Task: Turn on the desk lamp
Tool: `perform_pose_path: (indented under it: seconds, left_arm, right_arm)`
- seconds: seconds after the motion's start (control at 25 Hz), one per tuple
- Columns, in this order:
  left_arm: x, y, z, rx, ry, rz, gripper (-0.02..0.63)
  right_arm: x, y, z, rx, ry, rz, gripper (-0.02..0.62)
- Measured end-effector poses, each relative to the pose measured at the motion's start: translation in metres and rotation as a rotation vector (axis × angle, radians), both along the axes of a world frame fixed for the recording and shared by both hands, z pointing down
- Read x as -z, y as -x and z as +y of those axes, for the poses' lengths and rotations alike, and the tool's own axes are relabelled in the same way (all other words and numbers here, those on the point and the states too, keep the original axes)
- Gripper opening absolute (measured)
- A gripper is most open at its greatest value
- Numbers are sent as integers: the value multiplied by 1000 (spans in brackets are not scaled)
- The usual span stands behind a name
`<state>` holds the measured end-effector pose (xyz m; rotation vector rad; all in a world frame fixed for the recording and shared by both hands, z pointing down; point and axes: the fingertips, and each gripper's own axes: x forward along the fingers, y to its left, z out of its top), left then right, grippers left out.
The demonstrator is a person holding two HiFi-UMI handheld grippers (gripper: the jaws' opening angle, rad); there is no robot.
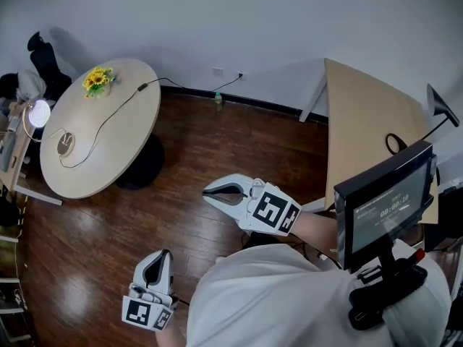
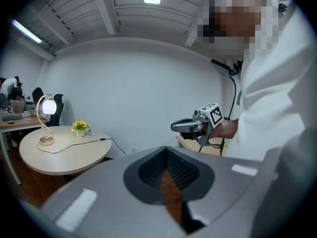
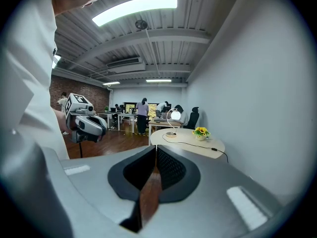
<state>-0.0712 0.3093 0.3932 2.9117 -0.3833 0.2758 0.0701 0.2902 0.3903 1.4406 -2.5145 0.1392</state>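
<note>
- Office room with dark wood floor (image 1: 217,143) and pale wall; round table (image 1: 126,132) stands well apart from the person, who is out on the open floor
- Desk lamp (image 1: 37,114) sits on the table at the edge away from the wall; arched stem, round base; its globe glows bright in the head view and in both gripper views (image 2: 48,105) (image 3: 174,115)
- Cord (image 1: 108,118) runs from the lamp base across the table top to a small dark block (image 1: 142,87) at the table's wall-side edge; cannot tell whether that is a switch
- Yellow flowers (image 1: 98,79) on the table, near the lamp
- Left hand-held gripper (image 1: 165,253): well apart from the table; jaws drawn almost together, only a sliver of floor showing between them; nothing held
- Right hand-held gripper (image 1: 206,191): well apart from the table, nearer it than the left one; jaws likewise nearly closed and empty
- Judgement: lamp reads as already lit, so the switching step looks done; neither gripper is within reach of it
- If a press is needed, next move calls for walking up to the table and bringing one closed tip to the switch; its place is not visible from here
</note>
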Motion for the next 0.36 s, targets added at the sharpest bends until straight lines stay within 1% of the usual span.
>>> perform_pose_path:
  seconds: [0.36]
  left_arm:
    - [-1, 3, -7, 18, 14, -1, 18]
  right_arm:
    - [-1, 4, -13, 20, 10, 3, 9]
